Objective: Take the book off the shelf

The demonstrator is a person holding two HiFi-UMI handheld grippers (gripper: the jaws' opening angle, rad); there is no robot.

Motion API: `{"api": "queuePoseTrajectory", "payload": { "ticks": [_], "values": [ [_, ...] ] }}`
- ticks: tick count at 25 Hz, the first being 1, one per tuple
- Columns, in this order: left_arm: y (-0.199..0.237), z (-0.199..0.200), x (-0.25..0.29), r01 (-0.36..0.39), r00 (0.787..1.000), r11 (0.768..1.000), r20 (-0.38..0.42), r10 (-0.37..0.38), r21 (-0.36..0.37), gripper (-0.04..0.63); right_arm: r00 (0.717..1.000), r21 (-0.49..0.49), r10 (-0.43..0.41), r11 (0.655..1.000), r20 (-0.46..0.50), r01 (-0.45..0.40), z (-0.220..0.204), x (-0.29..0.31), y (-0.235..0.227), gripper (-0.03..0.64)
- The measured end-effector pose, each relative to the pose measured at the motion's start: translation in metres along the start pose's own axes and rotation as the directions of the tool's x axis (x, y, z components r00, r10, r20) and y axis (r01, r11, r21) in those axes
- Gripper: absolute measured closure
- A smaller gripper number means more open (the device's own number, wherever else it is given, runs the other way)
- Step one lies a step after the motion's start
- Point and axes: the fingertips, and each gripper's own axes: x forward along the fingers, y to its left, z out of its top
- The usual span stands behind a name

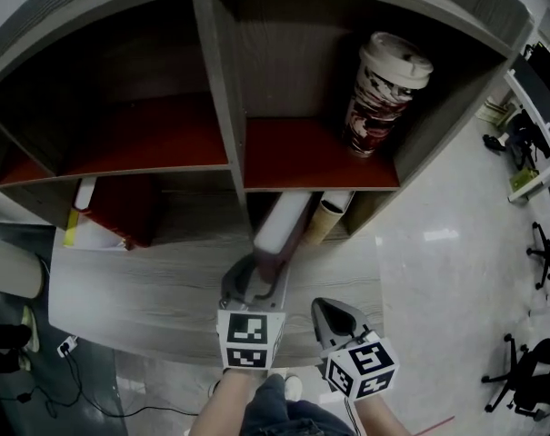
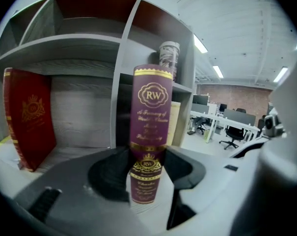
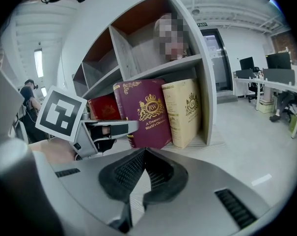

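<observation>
A purple book with gold "RW" print [image 2: 150, 112] stands upright in the shelf's lower right compartment, pulled partly forward. My left gripper [image 2: 148, 156] is shut on the lower part of its spine. From above, the book's white page edge [image 1: 281, 223] shows with the left gripper [image 1: 267, 269] on its near end. In the right gripper view the purple book [image 3: 147, 113] leans beside a cream book [image 3: 185, 111], and the left gripper [image 3: 105, 130] holds its spine. My right gripper [image 3: 144, 154] is shut on nothing, hanging just right of the left one [image 1: 334, 316].
A red book [image 2: 30, 118] leans in the lower left compartment [image 1: 120, 212]. A tall paper cup [image 1: 384, 94] stands on the upper right shelf. The grey shelf board [image 1: 156, 284] juts toward me. Office chairs [image 1: 529, 371] and desks stand on the floor at right.
</observation>
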Motion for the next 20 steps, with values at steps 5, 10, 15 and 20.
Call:
{"api": "queuePoseTrajectory", "payload": {
  "ticks": [5, 10, 15, 20],
  "values": [
    [-0.005, -0.001, -0.021, -0.022, 1.000, 1.000, 0.009, 0.022, -0.003, 0.387, 1.000, -0.018, 0.026, 1.000, 0.008, -0.026, -0.001, -0.013, 0.011, 0.609],
    [-0.010, -0.005, -0.044, -0.047, 0.999, 0.999, 0.016, 0.047, -0.004, 0.387, 0.999, -0.033, 0.045, 0.998, 0.017, -0.044, -0.006, -0.029, 0.022, 0.609],
    [-0.014, -0.012, -0.066, -0.074, 0.997, 0.997, 0.020, 0.074, -0.027, 0.387, 0.998, -0.050, 0.064, 0.997, 0.019, -0.063, -0.013, -0.044, 0.032, 0.609],
    [-0.017, -0.016, -0.092, -0.103, 0.994, 0.994, 0.035, 0.104, -0.026, 0.387, 0.996, -0.060, 0.083, 0.995, 0.024, -0.081, -0.021, -0.059, 0.043, 0.609]
  ]
}}
